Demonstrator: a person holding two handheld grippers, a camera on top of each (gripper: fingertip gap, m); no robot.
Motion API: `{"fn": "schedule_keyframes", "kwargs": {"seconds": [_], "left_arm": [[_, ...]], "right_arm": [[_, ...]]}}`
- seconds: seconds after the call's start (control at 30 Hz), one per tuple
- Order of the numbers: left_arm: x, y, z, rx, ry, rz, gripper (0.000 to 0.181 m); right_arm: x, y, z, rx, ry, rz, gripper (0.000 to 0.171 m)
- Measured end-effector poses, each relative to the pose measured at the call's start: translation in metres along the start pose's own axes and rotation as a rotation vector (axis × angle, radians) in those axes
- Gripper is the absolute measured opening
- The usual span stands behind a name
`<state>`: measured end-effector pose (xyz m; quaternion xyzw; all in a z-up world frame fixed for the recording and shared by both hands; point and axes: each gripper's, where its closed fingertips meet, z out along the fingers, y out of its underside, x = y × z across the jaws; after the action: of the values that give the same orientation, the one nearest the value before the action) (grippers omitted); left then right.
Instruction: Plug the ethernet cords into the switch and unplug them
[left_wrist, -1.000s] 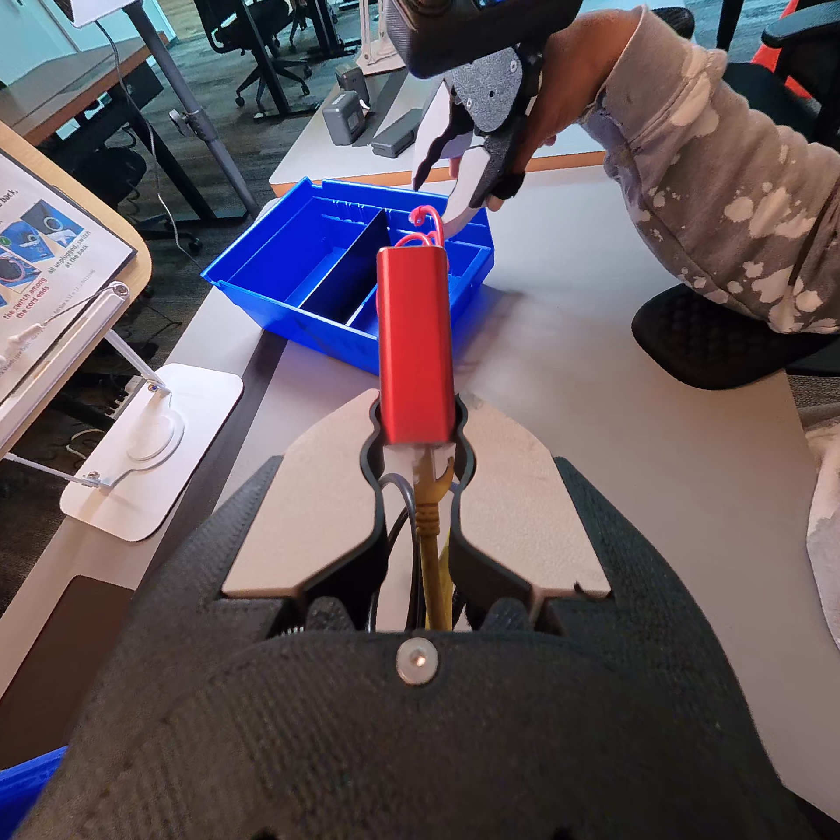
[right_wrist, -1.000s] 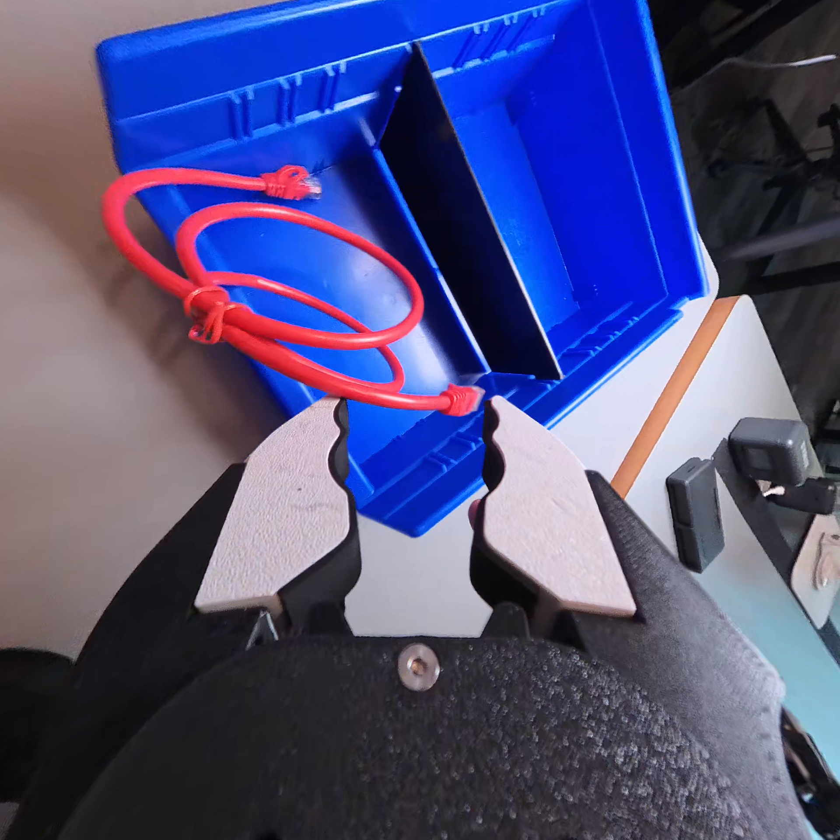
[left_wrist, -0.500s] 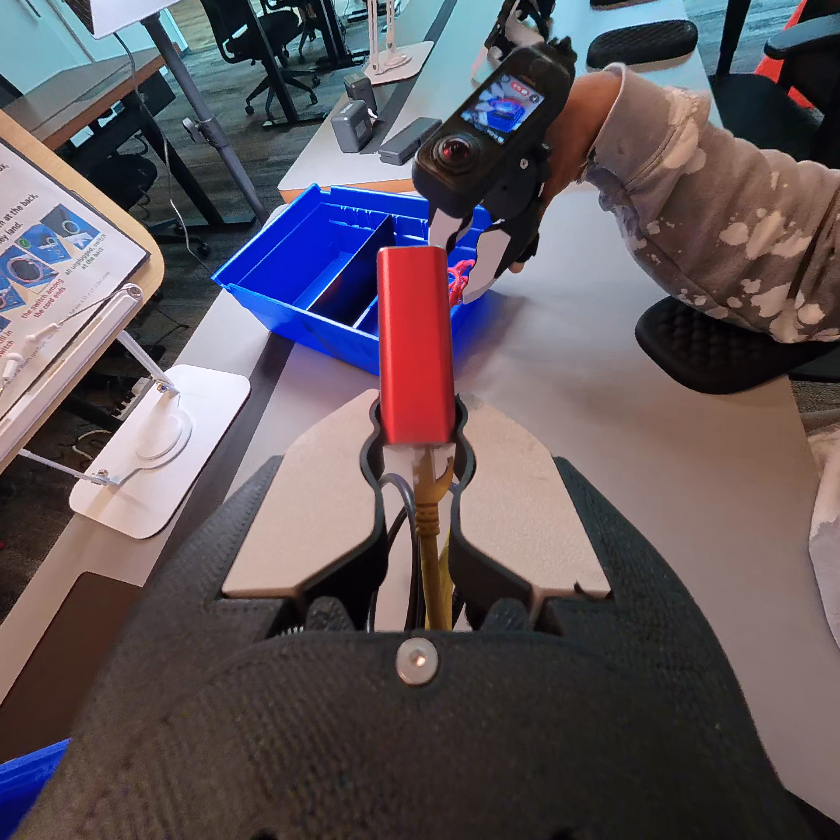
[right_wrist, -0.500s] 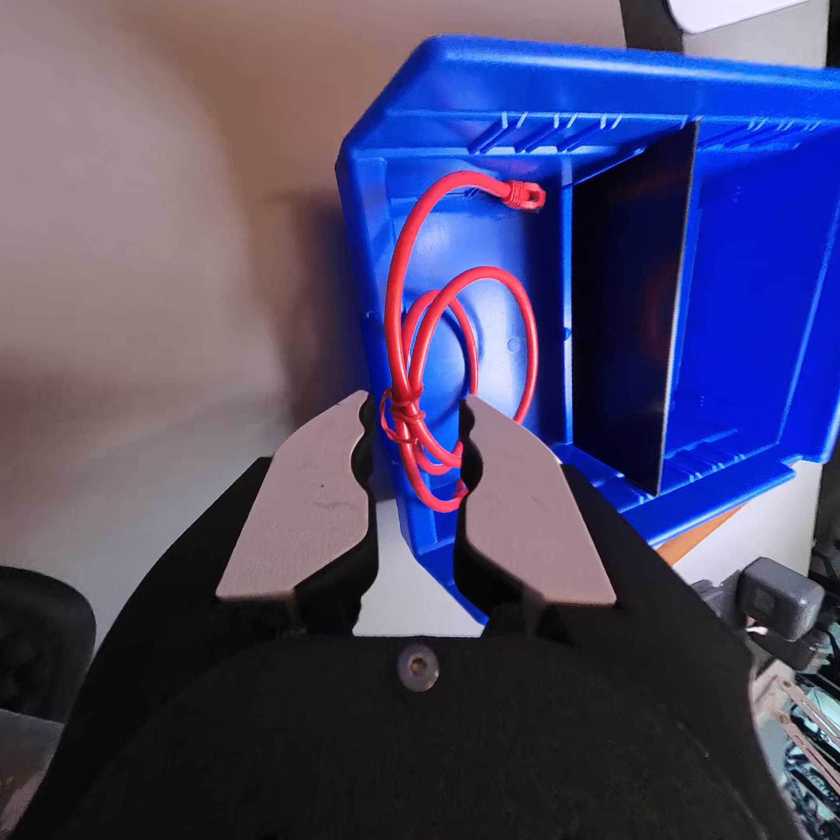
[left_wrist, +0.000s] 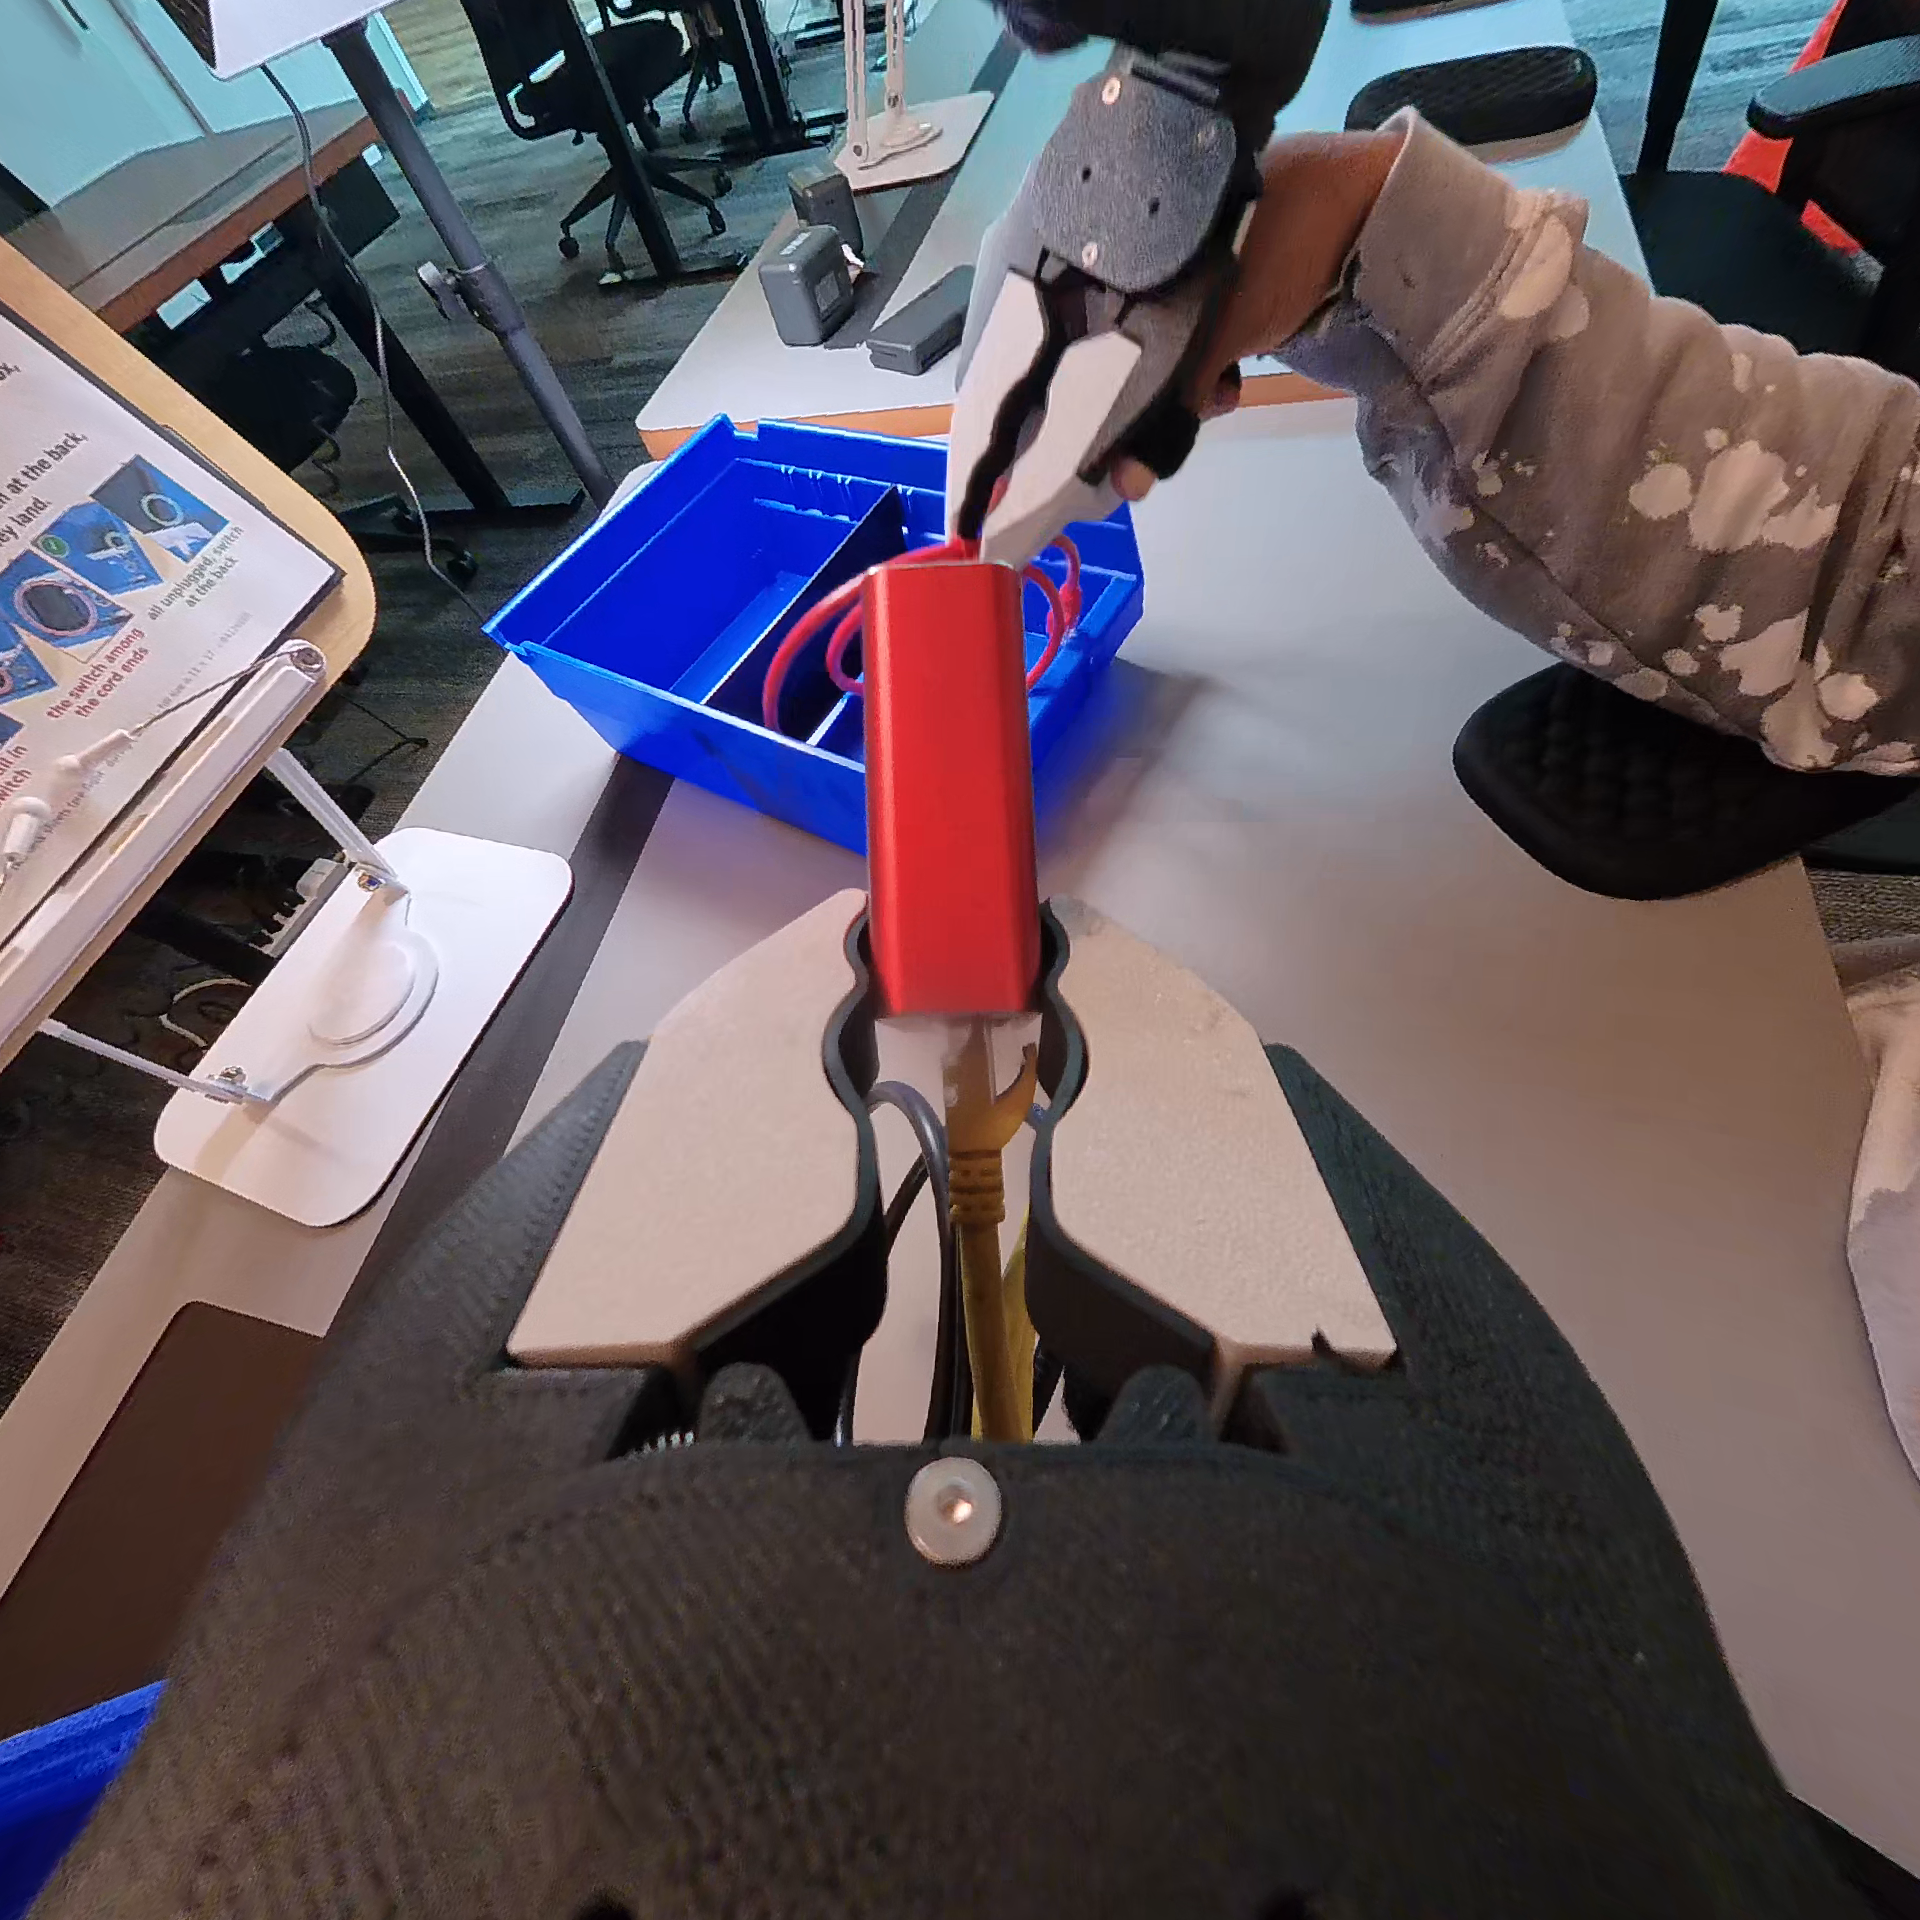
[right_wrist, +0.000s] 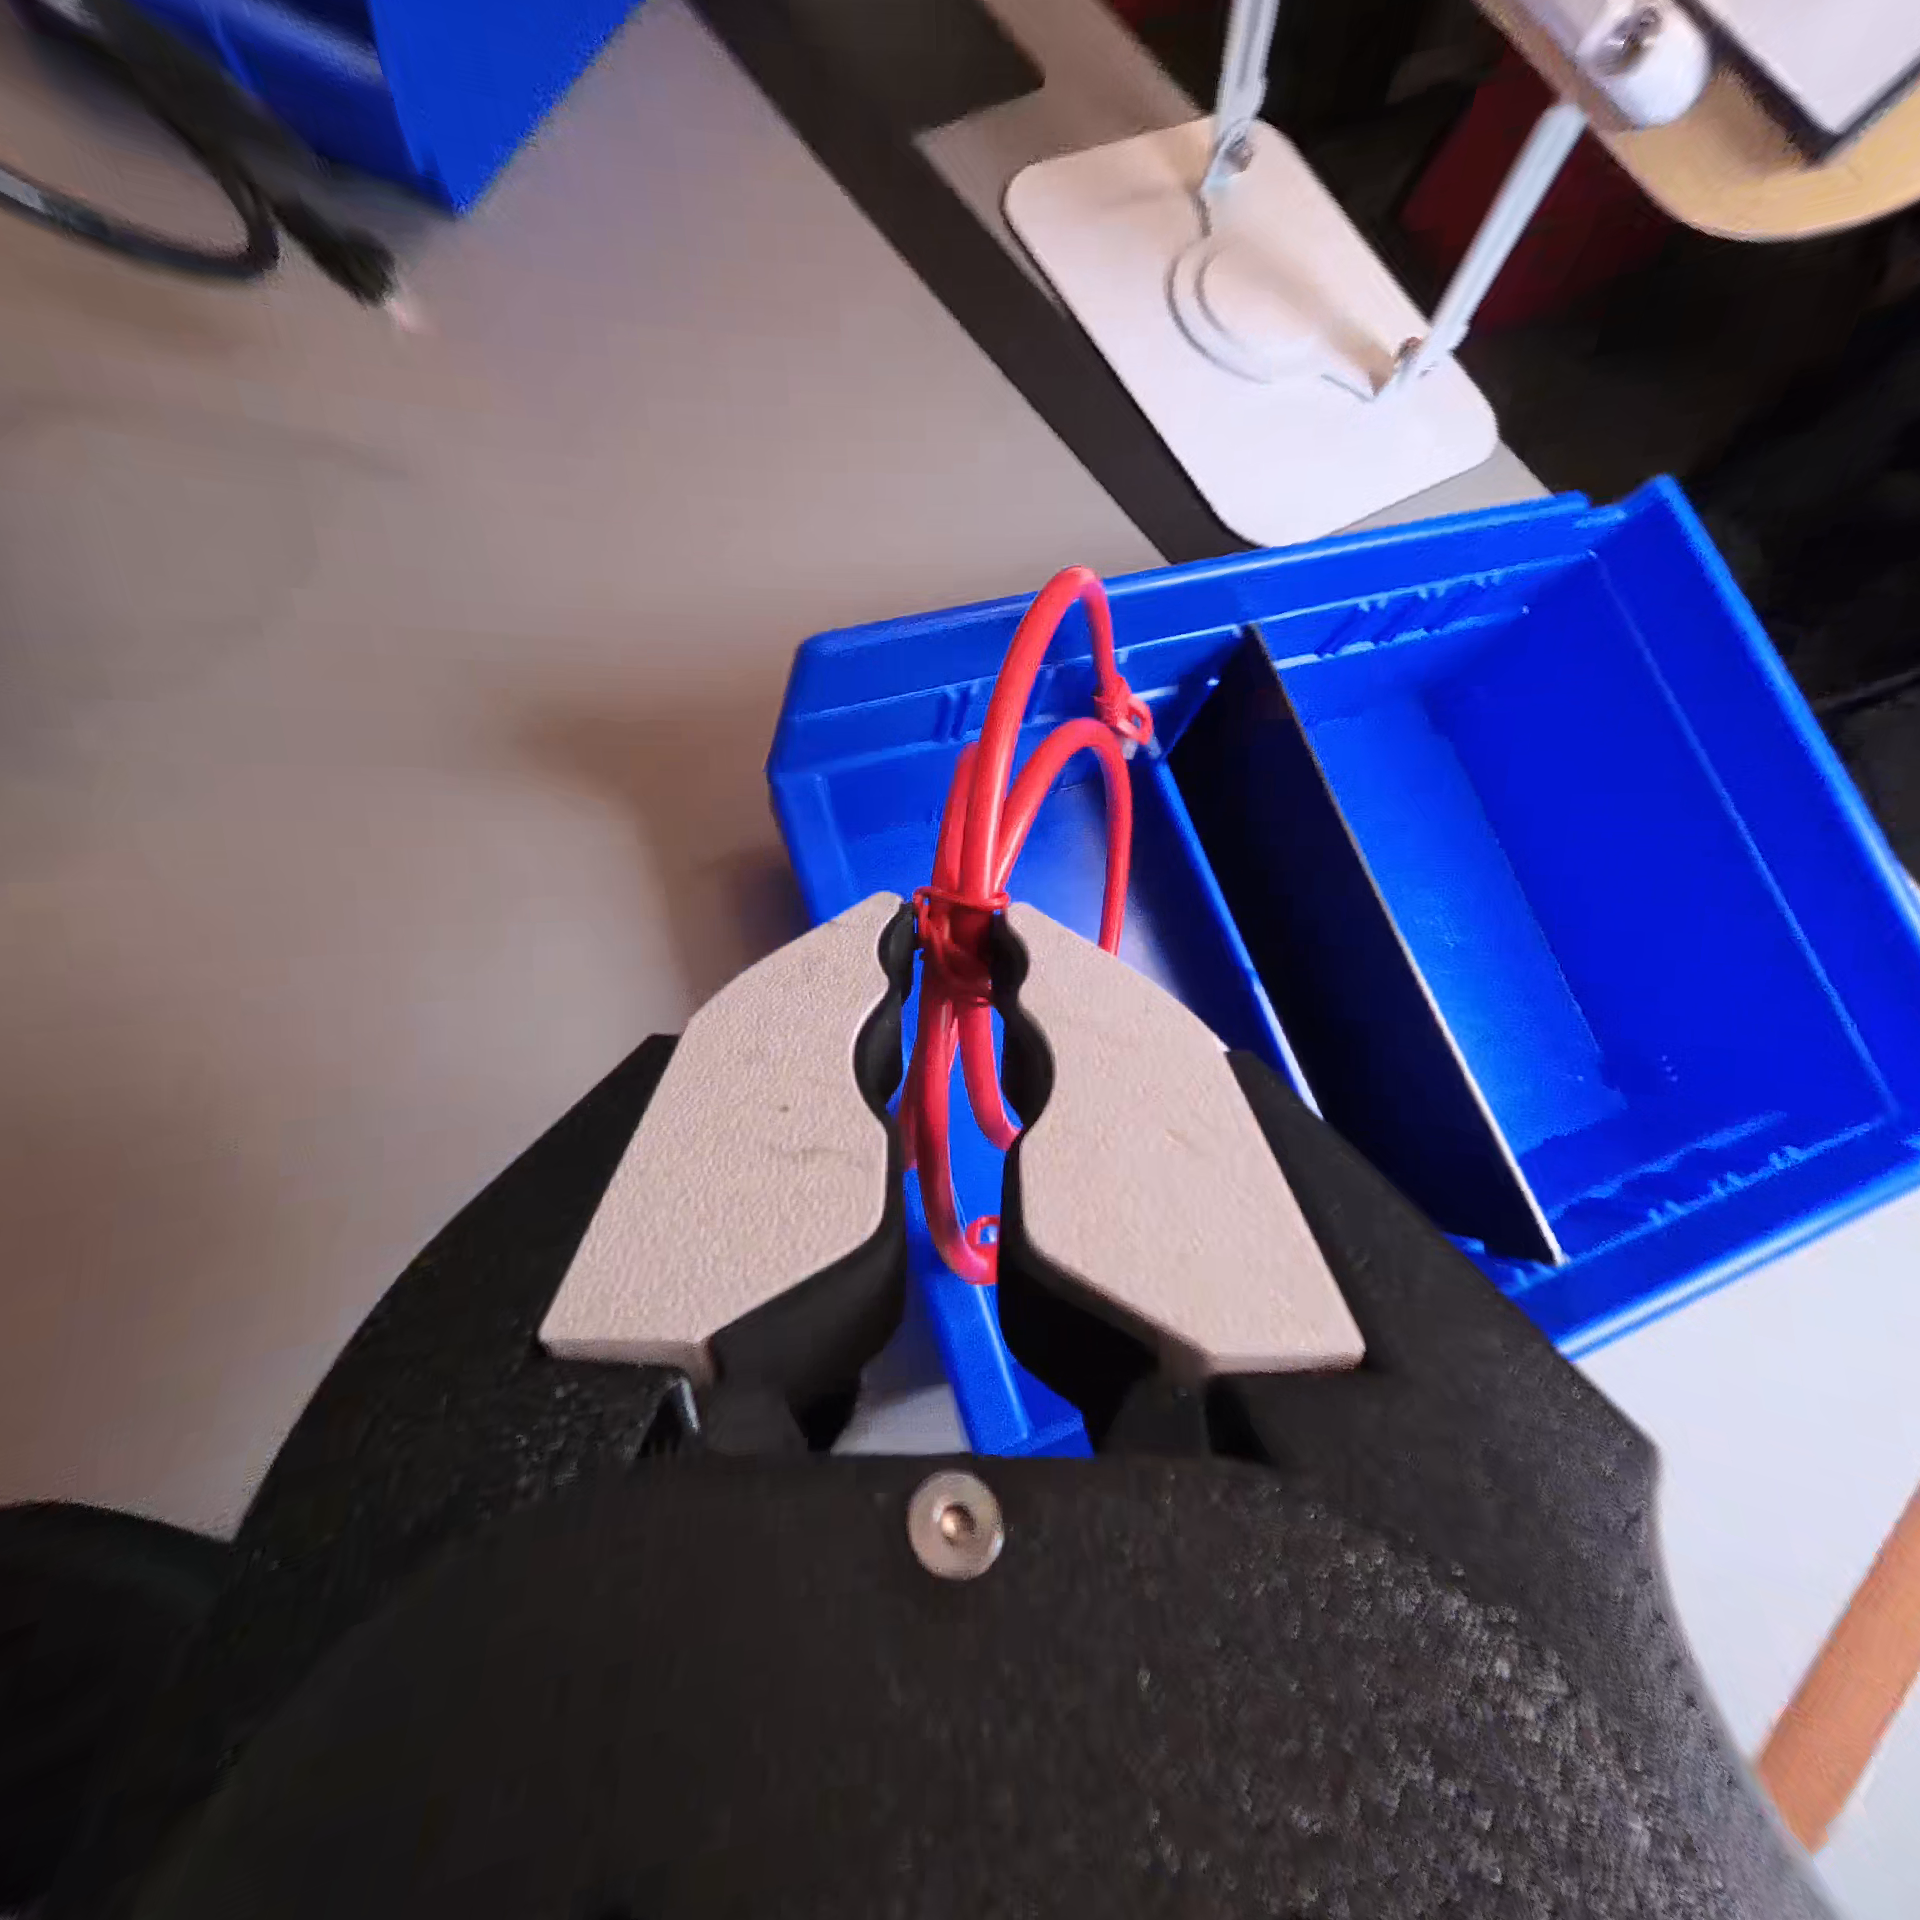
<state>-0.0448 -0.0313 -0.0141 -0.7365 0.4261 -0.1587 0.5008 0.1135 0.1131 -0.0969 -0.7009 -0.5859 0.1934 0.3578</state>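
Right wrist view shows the right hand-held gripper (right_wrist: 951, 940) clamped on the tied middle of the coiled red ethernet cord (right_wrist: 1039, 790), its loops hanging over the blue divided bin (right_wrist: 1662, 1236). In the left wrist view, the left hand-held gripper (left_wrist: 951, 956) is clamped on the near end of the red switch (left_wrist: 948, 790), long axis pointing away toward the bin, with a yellow cord (left_wrist: 982, 1216) at its near end. The red cord lies just beyond the switch's far end, so the right hand is judged nearer for bringing a plug across.

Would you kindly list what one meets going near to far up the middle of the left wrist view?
Left gripper → yellow ethernet cord → red switch → blue bin → right gripper → grey camera.
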Motion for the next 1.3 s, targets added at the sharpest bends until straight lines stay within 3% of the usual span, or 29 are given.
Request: {"fn": "schedule_keyframes", "kwargs": {"seconds": [0.03, 0.17, 0.3, 0.5, 0.6, 0.8, 1.0, 1.03, 1.1, 1.2, 1.3], "left_arm": [[0.0, 0.0, 0.001, -0.002, 0.002, 0.0, 0.027], [0.005, 0.003, 0.009, -0.018, 0.019, 0.004, 0.027], [0.007, 0.005, 0.013, -0.035, 0.029, 0.015, 0.027], [0.003, 0.005, 0.014, -0.023, 0.021, 0.001, 0.027], [0.002, 0.001, 0.015, 0.0, 0.011, 0.004, 0.027], [-0.001, -0.033, 0.008, 0.275, 0.048, -0.103, 0.027], [0.015, -0.056, 0.005, 0.497, 0.24, -0.214, 0.027], [0.02, -0.058, 0.007, 0.513, 0.264, -0.213, 0.027], [0.03, -0.062, 0.011, 0.538, 0.305, -0.193, 0.027], [0.034, -0.06, 0.013, 0.506, 0.3, -0.149, 0.027], [0.024, -0.057, 0.005, 0.468, 0.203, -0.092, 0.031]], "right_arm": [[0.009, 0.002, -0.002, 0.019, 0.015, 0.044, 0.013], [0.071, 0.026, 0.002, 0.015, 0.256, 0.148, 0.021], [0.122, 0.025, -0.02, 0.08, 0.588, 0.116, 0.029], [0.123, 0.006, -0.037, 0.176, 0.643, 0.1, 0.03], [0.097, -0.025, -0.039, 0.313, 0.527, 0.07, 0.033], [-0.034, -0.125, -0.058, 0.773, -0.139, 0.024, 0.034], [-0.138, -0.165, -0.058, 0.897, -0.565, -0.005, 0.049], [-0.146, -0.169, -0.056, 0.907, -0.59, 0.007, 0.048], [-0.151, -0.172, -0.055, 0.918, -0.588, 0.009, 0.027], [-0.153, -0.165, -0.058, 0.829, -0.553, -0.069, 0.026], [-0.145, -0.149, -0.054, 0.654, -0.384, -0.204, 0.026]]}}
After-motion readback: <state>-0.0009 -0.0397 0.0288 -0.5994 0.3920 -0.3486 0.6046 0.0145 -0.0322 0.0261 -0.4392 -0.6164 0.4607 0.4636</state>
